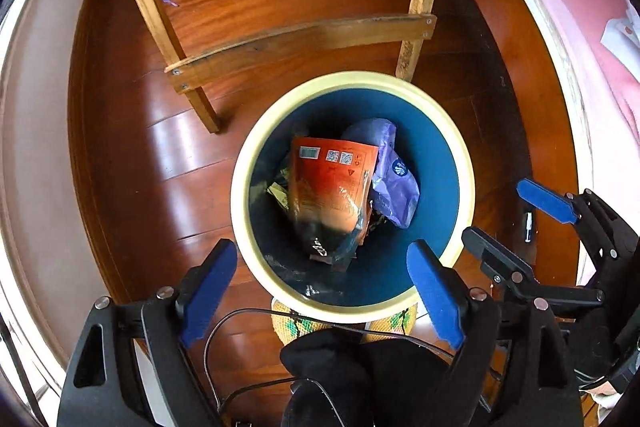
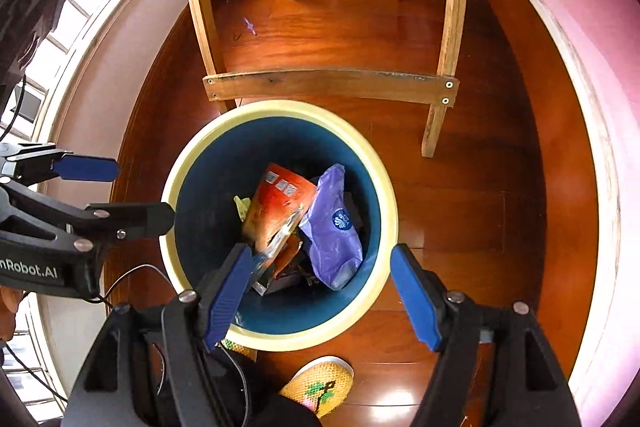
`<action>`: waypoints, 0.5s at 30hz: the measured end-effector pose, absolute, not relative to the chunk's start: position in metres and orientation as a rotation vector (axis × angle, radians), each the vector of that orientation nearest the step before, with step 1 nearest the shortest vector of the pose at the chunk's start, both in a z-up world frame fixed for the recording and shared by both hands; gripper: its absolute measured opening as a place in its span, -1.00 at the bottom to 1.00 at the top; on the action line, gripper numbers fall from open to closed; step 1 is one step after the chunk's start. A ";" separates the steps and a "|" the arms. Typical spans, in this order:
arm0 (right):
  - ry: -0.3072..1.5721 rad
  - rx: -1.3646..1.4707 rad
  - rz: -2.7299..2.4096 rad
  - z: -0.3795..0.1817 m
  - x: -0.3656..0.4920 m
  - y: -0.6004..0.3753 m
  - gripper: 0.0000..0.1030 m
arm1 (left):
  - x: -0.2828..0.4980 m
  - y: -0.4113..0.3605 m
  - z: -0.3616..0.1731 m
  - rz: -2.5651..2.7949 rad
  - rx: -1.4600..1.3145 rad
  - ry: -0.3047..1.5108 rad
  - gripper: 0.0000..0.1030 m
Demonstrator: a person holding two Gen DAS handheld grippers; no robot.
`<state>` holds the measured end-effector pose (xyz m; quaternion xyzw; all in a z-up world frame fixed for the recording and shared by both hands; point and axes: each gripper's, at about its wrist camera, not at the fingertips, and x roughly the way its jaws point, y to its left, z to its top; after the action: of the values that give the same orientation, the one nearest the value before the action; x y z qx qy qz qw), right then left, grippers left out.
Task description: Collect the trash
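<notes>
While we hover both tools over the trash bin (image 1: 464, 163), the left gripper (image 1: 322, 291) and the right gripper (image 2: 320, 293) are both spread wide, holding nothing. The orange packet (image 2: 276, 211) sits inside the bin, leaning on a purple bag (image 2: 334, 227).

The bin (image 1: 420, 155) below both claws is dark teal inside with a cream rim. In it lie an orange packet (image 1: 328, 183) and a purple bag (image 1: 394, 179). The floor (image 1: 120, 167) is reddish-brown wood; the slipper (image 2: 320, 383) is yellow with a green motif.
</notes>
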<state>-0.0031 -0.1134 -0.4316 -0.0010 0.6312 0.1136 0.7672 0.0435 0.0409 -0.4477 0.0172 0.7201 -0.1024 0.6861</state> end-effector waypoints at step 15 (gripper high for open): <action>1.354 0.110 0.201 -0.342 -0.009 -0.119 0.40 | 0.026 0.045 -0.352 -0.167 0.029 1.524 0.68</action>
<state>-0.0091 -0.1188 -0.3422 0.0507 0.6251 0.0928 0.7734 0.0259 0.0448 -0.3523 0.0129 0.6896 -0.0756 0.7201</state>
